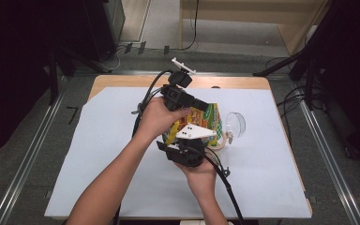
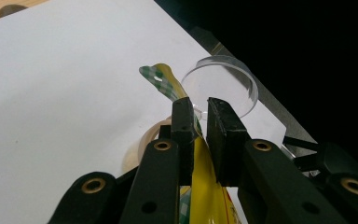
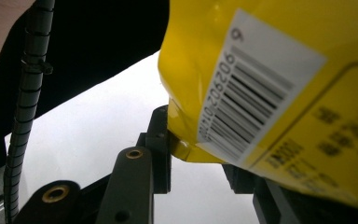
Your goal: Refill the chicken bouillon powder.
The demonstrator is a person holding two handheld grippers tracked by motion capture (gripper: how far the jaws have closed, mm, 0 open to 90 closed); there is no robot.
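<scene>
A yellow snack bag (image 1: 201, 119) with a green checked top is held above the white sheet between both grippers. My left gripper (image 1: 202, 106) comes in from the far side, and in the left gripper view its jaws (image 2: 200, 128) are shut on the bag's thin sealed edge (image 2: 205, 186). My right gripper (image 1: 186, 139) holds the bag from the near side. In the right gripper view the bag's barcode side (image 3: 261, 93) looms close, and the right gripper (image 3: 198, 161) is shut on its lower corner. The bag hides the far jaw.
A clear round lid (image 1: 235, 124) lies just right of the bag, also seen as a clear disc (image 2: 221, 84). A beige ring (image 1: 219, 142) lies under the bag. The white sheet (image 1: 98, 154) covers the wooden table (image 1: 122, 80). Cables trail from both grippers.
</scene>
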